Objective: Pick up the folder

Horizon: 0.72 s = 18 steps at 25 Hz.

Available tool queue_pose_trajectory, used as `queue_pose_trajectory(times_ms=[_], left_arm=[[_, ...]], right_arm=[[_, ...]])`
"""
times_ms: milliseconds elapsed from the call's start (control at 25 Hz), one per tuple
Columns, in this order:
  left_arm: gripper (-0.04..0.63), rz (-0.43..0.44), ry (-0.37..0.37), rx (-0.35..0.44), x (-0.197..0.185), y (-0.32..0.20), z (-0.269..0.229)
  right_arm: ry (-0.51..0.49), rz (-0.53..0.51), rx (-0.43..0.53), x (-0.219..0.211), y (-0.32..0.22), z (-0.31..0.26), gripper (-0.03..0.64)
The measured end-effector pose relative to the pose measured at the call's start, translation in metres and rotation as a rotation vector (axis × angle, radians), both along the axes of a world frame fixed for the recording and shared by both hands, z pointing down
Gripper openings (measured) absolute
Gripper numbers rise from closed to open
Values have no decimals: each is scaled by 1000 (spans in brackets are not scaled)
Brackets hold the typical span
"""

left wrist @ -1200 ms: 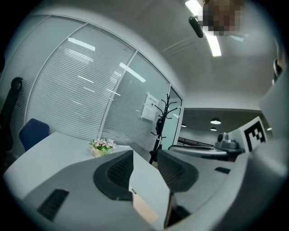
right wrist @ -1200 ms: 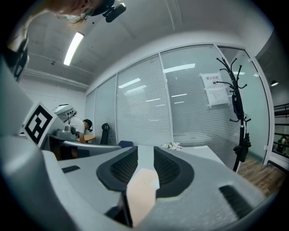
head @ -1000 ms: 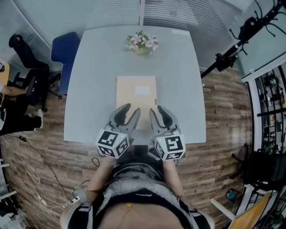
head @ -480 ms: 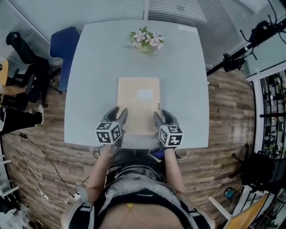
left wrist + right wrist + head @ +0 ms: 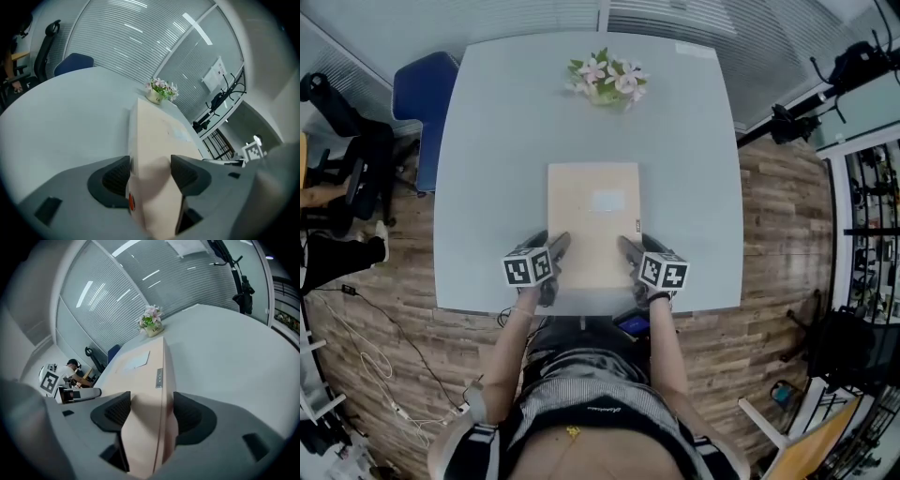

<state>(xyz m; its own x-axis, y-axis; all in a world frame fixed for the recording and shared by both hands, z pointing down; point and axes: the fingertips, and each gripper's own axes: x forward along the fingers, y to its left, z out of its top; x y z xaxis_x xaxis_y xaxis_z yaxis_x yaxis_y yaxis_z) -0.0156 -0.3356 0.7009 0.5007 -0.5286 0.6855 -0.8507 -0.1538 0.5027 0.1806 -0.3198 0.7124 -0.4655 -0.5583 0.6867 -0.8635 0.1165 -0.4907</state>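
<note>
A tan folder (image 5: 592, 220) lies flat on the pale grey table (image 5: 497, 169), its white label facing up. My left gripper (image 5: 551, 247) sits at the folder's near left corner and my right gripper (image 5: 634, 248) at its near right corner, both low over the table. In the left gripper view the folder's edge (image 5: 159, 140) runs between the jaws of the left gripper (image 5: 150, 174). The right gripper view shows the folder's side (image 5: 145, 394), with a small metal strip on it, between the jaws of the right gripper (image 5: 151, 411). Both pairs of jaws are opening; the pads do not press on the folder.
A pot of flowers (image 5: 605, 84) stands at the table's far middle. A blue chair (image 5: 417, 94) is at the far left corner, a black stand (image 5: 806, 103) beyond the right edge. A dark phone (image 5: 633, 325) shows at the table's near edge by the person's body.
Both grippers came down from above the table's near edge to the folder's near corners. Their jaws now straddle the folder's side edges.
</note>
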Motion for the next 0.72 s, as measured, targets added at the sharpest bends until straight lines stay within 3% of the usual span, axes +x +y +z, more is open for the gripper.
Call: queue_pose_trajectory(times_ms=[120, 280, 440, 720], left_arm=[[250, -1, 33, -13, 3, 3, 6], [242, -4, -18, -1, 2, 2, 3], [236, -4, -12, 14, 6, 1, -4], [230, -11, -32, 157, 7, -11, -64]], right_arm=[[-27, -12, -5, -1, 0, 1, 284], [4, -15, 9, -1, -1, -2, 264], [9, 13, 42, 2, -2, -13, 255], [-3, 59, 156, 4, -7, -66, 252]])
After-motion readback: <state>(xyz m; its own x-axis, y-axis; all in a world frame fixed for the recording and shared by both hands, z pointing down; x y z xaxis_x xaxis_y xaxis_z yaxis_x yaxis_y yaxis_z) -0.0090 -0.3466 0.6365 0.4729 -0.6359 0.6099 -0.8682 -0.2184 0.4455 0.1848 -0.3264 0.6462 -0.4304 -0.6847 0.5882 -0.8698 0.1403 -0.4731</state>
